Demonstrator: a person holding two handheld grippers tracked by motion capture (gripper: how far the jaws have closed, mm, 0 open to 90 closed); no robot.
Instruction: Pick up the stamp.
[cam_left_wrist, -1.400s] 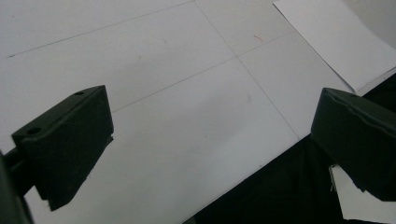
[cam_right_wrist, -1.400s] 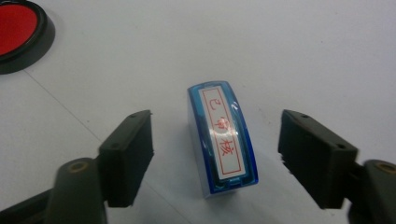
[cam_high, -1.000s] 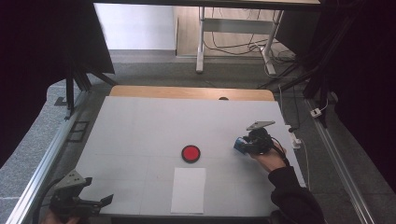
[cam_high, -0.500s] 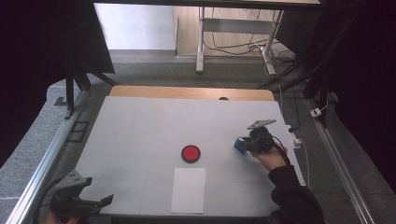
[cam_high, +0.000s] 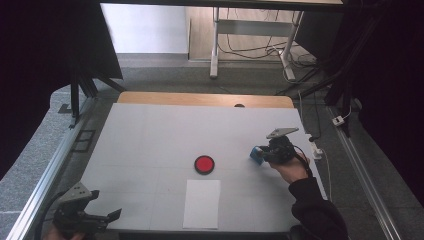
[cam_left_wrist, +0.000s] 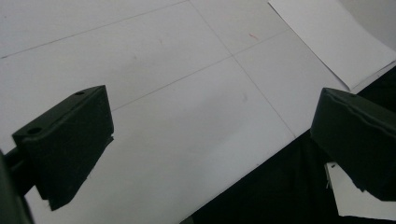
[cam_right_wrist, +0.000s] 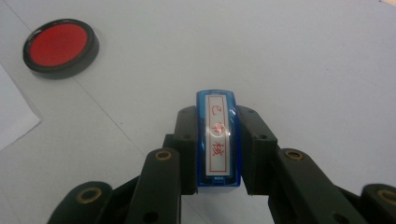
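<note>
Right gripper (cam_right_wrist: 216, 140) clamps glossy blue rectangular stamp (cam_right_wrist: 216, 135); round red ink pad (cam_right_wrist: 60, 45) left. Left gripper (cam_left_wrist: 215, 140) wide, matte table (cam_left_wrist: 163, 102).

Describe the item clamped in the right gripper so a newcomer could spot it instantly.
On the white table, look toward its right edge, where the right gripper is. The jaws are shut on a small blue stamp; unlike the round red ink pad nearby, it is narrow, with a red-lettered label.
</note>
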